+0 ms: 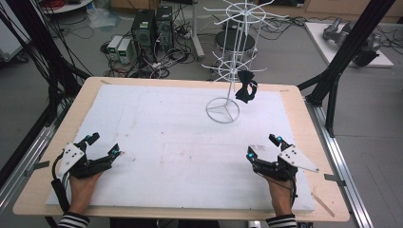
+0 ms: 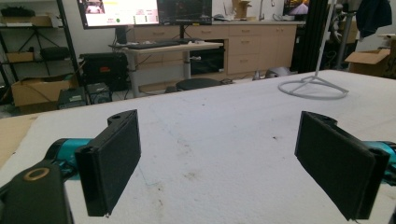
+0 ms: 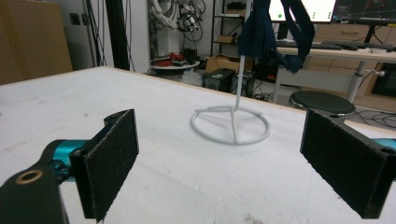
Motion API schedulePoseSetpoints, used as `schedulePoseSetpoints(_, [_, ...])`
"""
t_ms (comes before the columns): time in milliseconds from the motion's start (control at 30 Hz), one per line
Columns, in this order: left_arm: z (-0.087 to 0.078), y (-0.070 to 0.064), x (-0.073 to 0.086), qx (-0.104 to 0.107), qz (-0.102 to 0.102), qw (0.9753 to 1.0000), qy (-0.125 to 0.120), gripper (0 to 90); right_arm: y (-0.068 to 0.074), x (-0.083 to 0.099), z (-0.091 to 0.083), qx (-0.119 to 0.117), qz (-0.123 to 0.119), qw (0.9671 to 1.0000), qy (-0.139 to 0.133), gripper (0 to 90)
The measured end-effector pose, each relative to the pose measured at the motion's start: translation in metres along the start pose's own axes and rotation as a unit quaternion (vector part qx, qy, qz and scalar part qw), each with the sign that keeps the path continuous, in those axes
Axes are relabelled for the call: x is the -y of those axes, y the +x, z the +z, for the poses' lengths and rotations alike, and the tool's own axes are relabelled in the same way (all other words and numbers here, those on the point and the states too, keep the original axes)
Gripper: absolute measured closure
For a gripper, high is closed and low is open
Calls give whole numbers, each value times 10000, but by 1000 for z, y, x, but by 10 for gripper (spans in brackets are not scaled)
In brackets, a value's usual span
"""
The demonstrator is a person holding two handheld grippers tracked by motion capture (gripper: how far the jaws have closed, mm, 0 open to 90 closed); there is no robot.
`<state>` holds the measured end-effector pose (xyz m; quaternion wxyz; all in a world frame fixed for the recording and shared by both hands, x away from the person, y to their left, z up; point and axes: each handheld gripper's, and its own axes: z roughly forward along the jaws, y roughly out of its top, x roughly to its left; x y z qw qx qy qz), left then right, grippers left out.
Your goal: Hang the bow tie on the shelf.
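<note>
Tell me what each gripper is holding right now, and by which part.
Nothing is held. The left gripper and the right gripper both rest open on the white board, jaws apart with nothing between them.

No text, label, brand, number or sign is showing clearly enough to be read in any of the views. The monitors point(image 2: 140, 11) behind the surface are displaying bright windows, but their content is appearing too small and too blurred to make out.
</note>
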<state>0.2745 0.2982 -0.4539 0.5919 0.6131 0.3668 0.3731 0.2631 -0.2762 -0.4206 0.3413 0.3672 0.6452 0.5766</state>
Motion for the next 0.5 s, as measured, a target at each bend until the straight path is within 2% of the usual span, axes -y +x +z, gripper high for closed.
schedulePoseSetpoints(133, [0,0,0,-3,16,10000,-12,147,3,17,-1,26,109,9996,-271,105])
schedulePoseSetpoints(200, [-1,0,0,-3,17,10000,-35,147,5,25,2,18,257,9992,-320,104])
schedulePoseSetpoints(267, [-1,0,0,-12,28,10000,-51,148,6,33,4,50,185,9996,-218,104])
schedulePoseSetpoints(367, [-1,-1,0,-9,32,10000,-50,148,8,32,4,83,56,9996,-247,104])
schedulePoseSetpoints(500, [-1,-1,0,-17,52,10000,-53,147,9,33,3,84,64,9996,-277,105])
